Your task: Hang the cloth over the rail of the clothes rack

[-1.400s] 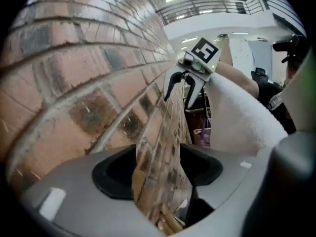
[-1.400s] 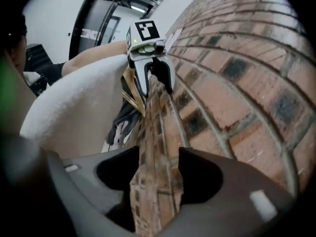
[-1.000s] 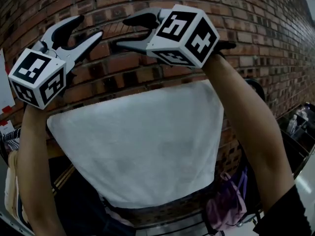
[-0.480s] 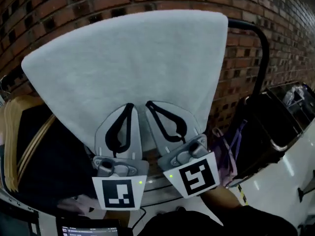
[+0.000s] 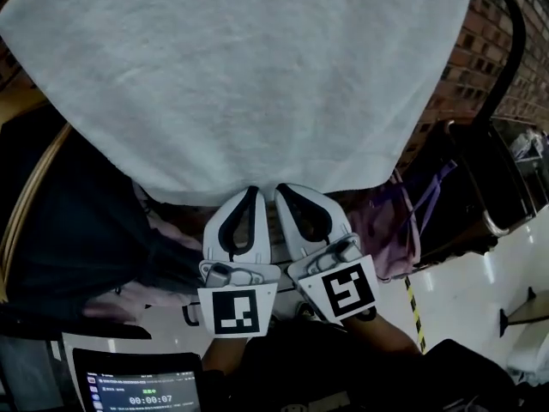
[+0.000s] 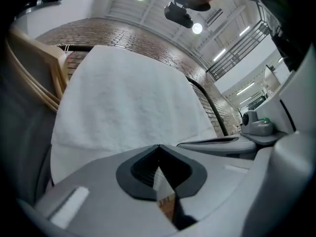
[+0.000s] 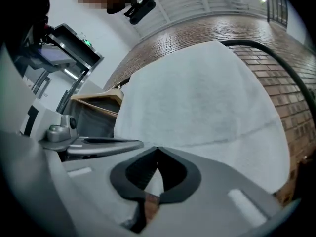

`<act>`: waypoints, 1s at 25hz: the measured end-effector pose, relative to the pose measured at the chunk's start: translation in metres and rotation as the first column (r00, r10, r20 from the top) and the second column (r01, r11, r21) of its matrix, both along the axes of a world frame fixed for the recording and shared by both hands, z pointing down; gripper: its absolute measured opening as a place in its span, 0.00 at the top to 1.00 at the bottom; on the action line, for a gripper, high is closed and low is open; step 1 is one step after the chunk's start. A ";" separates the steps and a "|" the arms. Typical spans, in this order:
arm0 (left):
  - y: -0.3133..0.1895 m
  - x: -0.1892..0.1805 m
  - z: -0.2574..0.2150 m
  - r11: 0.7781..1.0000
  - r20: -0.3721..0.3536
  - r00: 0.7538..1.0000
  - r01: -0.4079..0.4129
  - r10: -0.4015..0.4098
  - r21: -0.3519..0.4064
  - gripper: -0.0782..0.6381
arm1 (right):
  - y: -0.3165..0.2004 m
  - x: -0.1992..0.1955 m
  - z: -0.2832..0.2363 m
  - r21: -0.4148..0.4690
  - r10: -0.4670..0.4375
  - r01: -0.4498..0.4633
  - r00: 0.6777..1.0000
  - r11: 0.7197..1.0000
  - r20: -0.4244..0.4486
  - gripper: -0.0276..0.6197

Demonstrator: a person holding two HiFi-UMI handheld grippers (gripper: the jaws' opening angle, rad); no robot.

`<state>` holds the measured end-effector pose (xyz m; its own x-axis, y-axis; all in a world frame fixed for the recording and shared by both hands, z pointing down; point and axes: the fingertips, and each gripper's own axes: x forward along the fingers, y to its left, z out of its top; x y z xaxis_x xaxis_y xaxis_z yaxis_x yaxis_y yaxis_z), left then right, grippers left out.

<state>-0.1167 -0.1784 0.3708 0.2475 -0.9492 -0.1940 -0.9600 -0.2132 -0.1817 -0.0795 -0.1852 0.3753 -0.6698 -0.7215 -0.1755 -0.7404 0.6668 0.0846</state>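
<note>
Cloth [image 5: 249,84] fills the head view from 9 thru 12 to 3. It's white terry, draped over the rail [image 5: 508,54], and the near side hangs flat w/ its hem at centre. Hanging looks done, I'd say.

Dark garment [image 5: 77,247] and wood hangers [image 6: 34,78] sit at 9.

My left gripper [image 5: 252,196] and right gripper [image 5: 282,189] are side by side at 6, tips right at the hem. Both are clenched tip to tip, w/ no cloth seen pinched btwn the jaws.

Handling, my guess: light, soft and limp. It's fuzzy, so not slippery, and not fragile, but it'll sag and bunch. If it needs evening out, I'd take the hem near each corner, approx 8 and 4, and tug down gently.
</note>
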 end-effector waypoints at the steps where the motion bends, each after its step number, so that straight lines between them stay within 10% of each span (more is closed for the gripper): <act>1: -0.001 0.001 -0.001 1.000 0.002 1.000 0.000 0.000 0.004 0.88 | 0.000 0.000 0.000 -0.001 0.002 -0.002 1.000 1.000 0.002 0.95; 25: -0.022 0.010 0.004 1.000 -0.004 1.000 -0.012 0.012 -0.007 0.88 | -0.015 0.000 0.005 0.005 -0.002 0.002 1.000 1.000 -0.011 0.95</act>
